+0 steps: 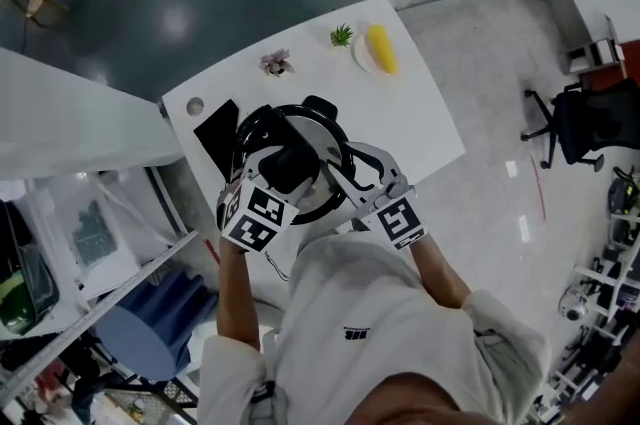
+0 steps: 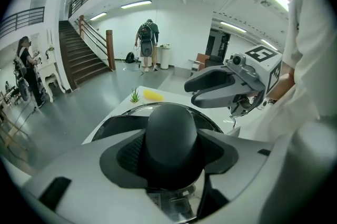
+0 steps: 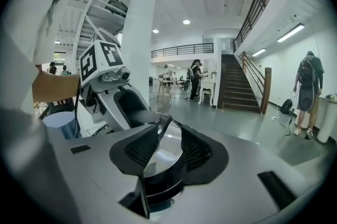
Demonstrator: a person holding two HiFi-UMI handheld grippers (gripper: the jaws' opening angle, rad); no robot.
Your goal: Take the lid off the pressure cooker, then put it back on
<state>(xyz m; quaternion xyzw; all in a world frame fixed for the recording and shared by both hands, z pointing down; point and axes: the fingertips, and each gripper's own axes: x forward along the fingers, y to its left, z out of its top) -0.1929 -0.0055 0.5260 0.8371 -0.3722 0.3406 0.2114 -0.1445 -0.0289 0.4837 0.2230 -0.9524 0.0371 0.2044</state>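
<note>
The lid (image 3: 169,138) sits on the pressure cooker (image 1: 325,128), and both my tools are on it. Its black dome knob (image 2: 171,130) stands right between the jaws of my left gripper (image 2: 171,157). The jaws are about half open, and the ribbed pads (image 2: 129,152) look closed against the knob on either side, so I am holding it. My right gripper (image 3: 164,152) comes in from the other side, low at the lid's edge. Its jaws are narrower, and the shiny metal of the lid, with a thin dark edge beside it, fills the gap between its pads (image 3: 141,149). They look closed on the metal, though I cannot see how hard they press. In the head view the two grippers meet over the cooker from the near side, left on the centre and right at the rim. In the left gripper view, the right one hangs just beyond the knob.

The cooker stands on the near part of a white table (image 1: 420,113), with its one black handle (image 1: 320,105) pointing away from me.

I count one cooker, one lid, one knob and two grippers. Just beside the cooker on its left lies one flat black slab (image 1: 215,135), and past that is one small grey round thing (image 1: 195,105). At the far edge, well apart from the cooker, there are two little plants, one pale (image 1: 277,63) and one green (image 1: 342,36). There is also one yellow thing (image 1: 381,48) on one white plate (image 1: 362,53).
</note>
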